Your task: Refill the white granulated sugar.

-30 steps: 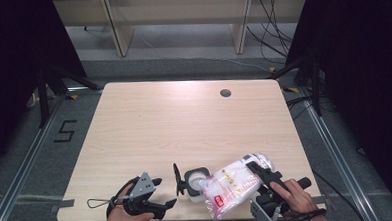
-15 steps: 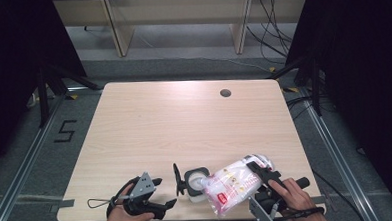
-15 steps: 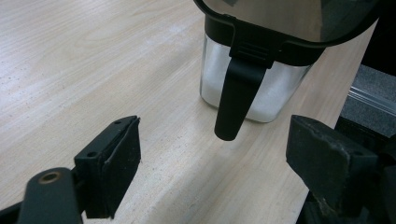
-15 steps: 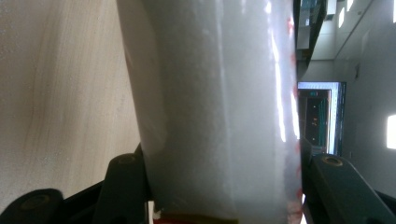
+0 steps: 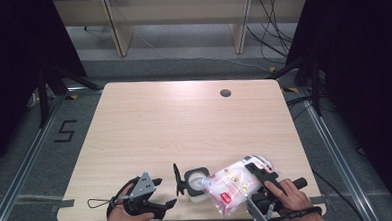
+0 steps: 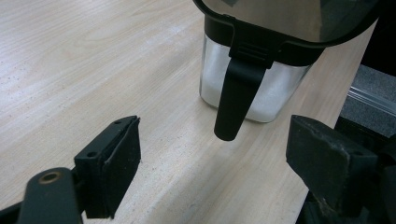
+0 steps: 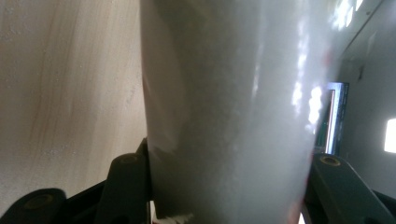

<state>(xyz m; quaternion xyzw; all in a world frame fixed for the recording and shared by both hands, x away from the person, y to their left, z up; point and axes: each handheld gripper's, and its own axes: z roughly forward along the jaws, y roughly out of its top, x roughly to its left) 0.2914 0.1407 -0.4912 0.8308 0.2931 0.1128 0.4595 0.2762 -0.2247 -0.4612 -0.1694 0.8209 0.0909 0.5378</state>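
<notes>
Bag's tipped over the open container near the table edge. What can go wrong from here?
1. The bag is held by the right gripper alone and tilted; its mouth may miss the small opening of the container and spill onto the table.
2. The left gripper is open and off the container, so a nudge from the bag could shift or tip it.
3. The container stands near the table's front edge.
</notes>
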